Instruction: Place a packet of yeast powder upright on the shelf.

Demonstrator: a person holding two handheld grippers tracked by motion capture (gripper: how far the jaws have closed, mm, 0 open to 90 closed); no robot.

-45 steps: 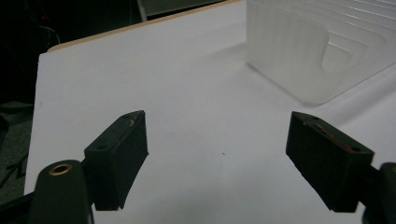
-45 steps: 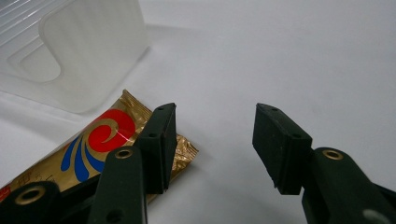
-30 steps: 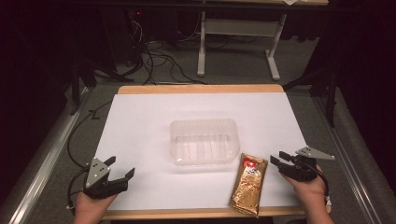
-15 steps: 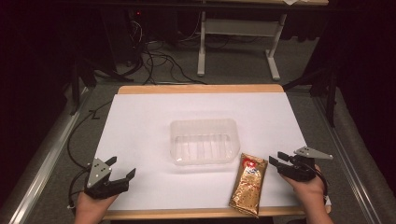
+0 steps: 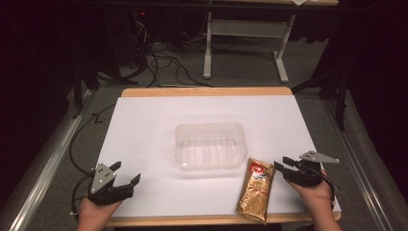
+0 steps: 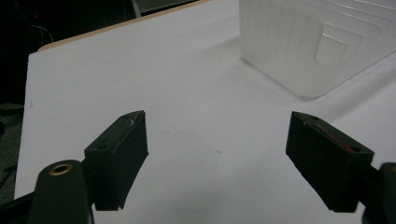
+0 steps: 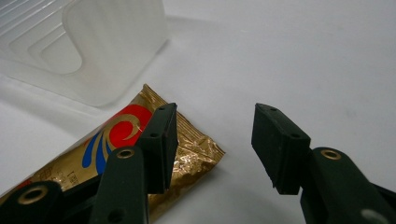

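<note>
My right jaws (image 7: 212, 144) stand spread just beside the gold snack packet (image 5: 256, 189), which lies flat on the white surface (image 5: 144, 130) against the clear tub's (image 5: 210, 144) near corner, while my left jaws (image 6: 233, 163), also spread and empty, wait well apart.

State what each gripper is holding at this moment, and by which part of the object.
Nothing is held. The left gripper and right gripper both stand open; the gold packet lies on the table beside the right one, not gripped.
</note>
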